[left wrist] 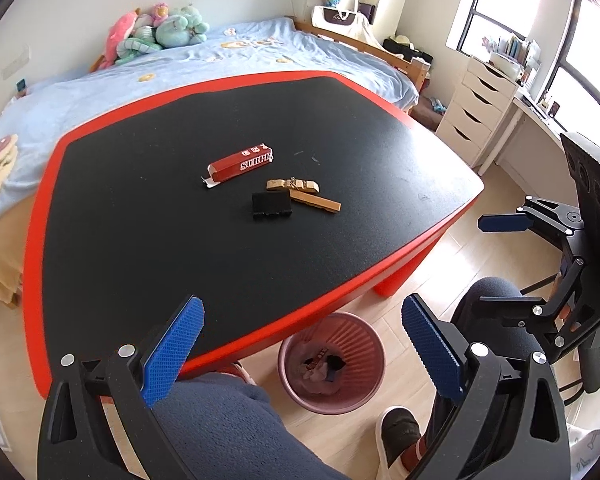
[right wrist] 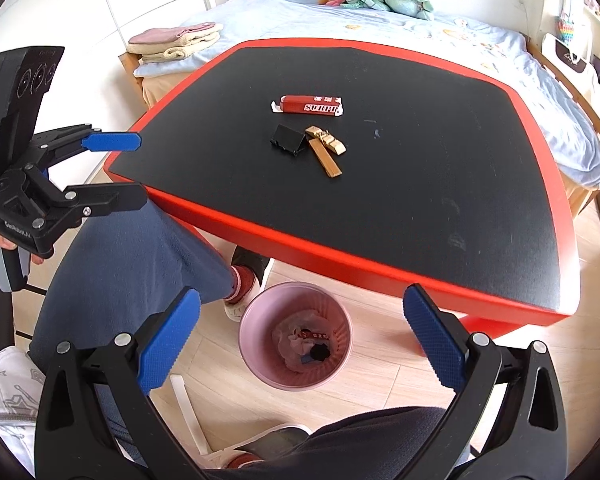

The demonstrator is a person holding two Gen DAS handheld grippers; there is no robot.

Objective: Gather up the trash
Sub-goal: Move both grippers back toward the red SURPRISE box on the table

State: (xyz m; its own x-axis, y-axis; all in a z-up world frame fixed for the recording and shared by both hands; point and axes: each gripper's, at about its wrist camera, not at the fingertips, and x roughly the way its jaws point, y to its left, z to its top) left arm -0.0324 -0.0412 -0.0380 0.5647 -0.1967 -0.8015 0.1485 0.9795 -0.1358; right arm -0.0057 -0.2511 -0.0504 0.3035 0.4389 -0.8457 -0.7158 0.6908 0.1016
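Note:
A red wrapper marked SURPRI (left wrist: 241, 165) (right wrist: 310, 105) lies mid-table. Beside it are a black folded piece (left wrist: 272, 205) (right wrist: 287, 139) and gold wrapper strips (left wrist: 305, 194) (right wrist: 326, 149). The table (left wrist: 440, 152) (right wrist: 480, 160) is black with a red rim. A pink bin (left wrist: 332, 364) (right wrist: 296, 346) holding several scraps stands on the floor by the near edge. My left gripper (left wrist: 302, 354) (right wrist: 112, 168) is open and empty, held above the bin and the near table edge. My right gripper (right wrist: 300, 344) (left wrist: 500, 260) is open and empty too, over the bin.
A bed (left wrist: 180, 68) with plush toys (left wrist: 156, 28) lies behind the table. A white drawer unit (left wrist: 472, 112) and a desk stand at the right by the window. The person's legs (right wrist: 140, 248) and slippers (left wrist: 400, 432) flank the bin. Folded towels (right wrist: 172, 42) rest on the bed corner.

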